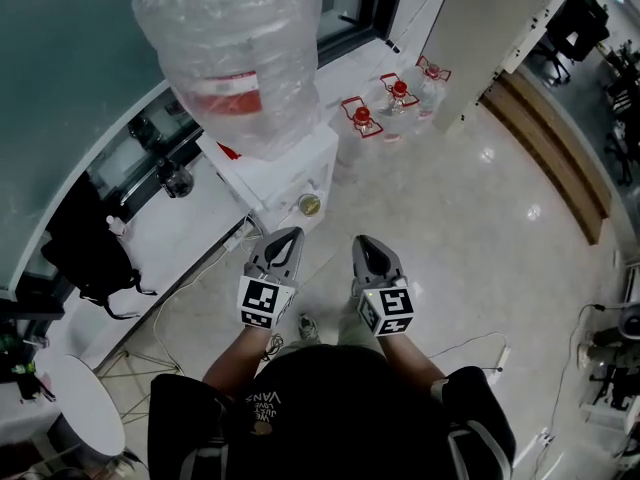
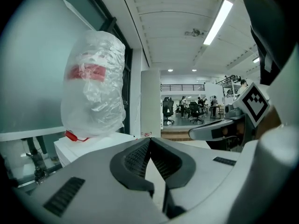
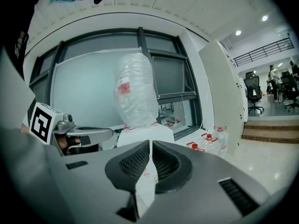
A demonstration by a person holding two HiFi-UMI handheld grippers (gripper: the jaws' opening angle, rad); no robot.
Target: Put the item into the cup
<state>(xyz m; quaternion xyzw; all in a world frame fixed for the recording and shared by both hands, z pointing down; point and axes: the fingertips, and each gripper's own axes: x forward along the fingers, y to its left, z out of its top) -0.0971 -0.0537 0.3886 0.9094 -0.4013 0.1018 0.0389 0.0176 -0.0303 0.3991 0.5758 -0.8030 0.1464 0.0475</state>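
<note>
Facing the water dispenser beyond their tips, your left gripper and right gripper have jaws pressed fully together, clasping nothing.

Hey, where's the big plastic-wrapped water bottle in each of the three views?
Head view: water bottle at the top, left of centre, seen from above.
Left gripper view: left of centre, against the frosted window.
Right gripper view: centre, upper half.
Shared landmark: the white dispenser directly under it, visible in all three views.

Glossy pale floor, dark-framed frosted window, white pillar, ceiling strip light
</note>
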